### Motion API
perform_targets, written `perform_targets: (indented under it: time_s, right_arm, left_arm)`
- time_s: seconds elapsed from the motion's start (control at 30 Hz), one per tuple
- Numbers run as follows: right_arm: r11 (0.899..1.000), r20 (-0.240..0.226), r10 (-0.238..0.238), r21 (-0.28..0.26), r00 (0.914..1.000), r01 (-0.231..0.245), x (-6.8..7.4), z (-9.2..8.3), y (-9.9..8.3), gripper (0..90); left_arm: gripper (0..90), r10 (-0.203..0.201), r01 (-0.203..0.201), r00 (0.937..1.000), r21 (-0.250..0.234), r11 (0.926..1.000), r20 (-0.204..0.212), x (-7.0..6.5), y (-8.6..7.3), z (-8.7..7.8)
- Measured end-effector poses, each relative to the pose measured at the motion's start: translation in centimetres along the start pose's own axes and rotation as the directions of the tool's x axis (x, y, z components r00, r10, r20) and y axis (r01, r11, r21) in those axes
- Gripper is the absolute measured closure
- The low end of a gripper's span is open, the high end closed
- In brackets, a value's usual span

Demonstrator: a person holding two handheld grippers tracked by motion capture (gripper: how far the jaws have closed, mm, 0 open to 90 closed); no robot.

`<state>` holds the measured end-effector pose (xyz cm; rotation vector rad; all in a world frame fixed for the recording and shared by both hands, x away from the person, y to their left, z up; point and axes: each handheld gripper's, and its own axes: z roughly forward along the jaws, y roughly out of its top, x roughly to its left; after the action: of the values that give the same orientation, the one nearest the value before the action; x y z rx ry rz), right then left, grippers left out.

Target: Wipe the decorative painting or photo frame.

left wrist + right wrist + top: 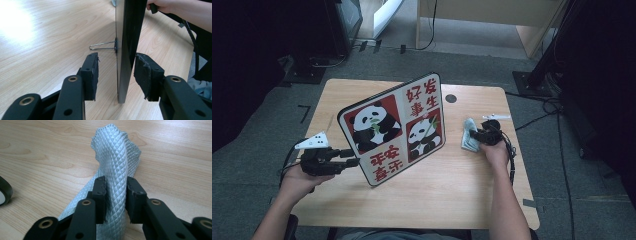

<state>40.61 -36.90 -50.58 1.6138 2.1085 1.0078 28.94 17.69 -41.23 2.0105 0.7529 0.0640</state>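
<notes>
A picture board (392,130) with two pandas and red characters stands tilted on the wooden table (437,195). A wire prop (102,46) holds it up at the back. My left gripper (353,157) is at the board's lower left edge. In the left gripper view that edge (125,50) sits between the pads (91,75), with a gap on the left side, so my left gripper (116,75) is open. My right gripper (475,135) rests at the table's right, shut on a pale quilted cloth (116,157) that rises in a fold between its pads (100,195); the cloth (468,137) trails onto the table.
A round black cable hole (450,98) lies behind the board, and a small white object (497,117) sits beyond the right hand. A black-and-white roll (3,192) lies near the cloth. Cables run over the carpet to the right, where a dark stand (537,75) rises.
</notes>
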Motion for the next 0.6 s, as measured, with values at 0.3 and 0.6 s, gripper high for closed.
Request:
perform_targets:
  time_s: [0.3,0.6]
  right_arm:
    - [0.999,0.027,-0.018,-0.031,0.9995,0.019,0.0,-0.5,0.1,57.6]
    - [0.997,0.025,-0.006,-0.080,0.9997,0.008,0.6,-2.0,0.1,45.2]
  left_arm:
    - [43.8,0.013,-0.013,0.9999,-0.007,0.9999,-0.001,0.3,-0.2,0.0]
    - [40.0,0.024,-0.024,0.9997,0.002,0.9997,-0.008,0.8,-0.7,-0.5]
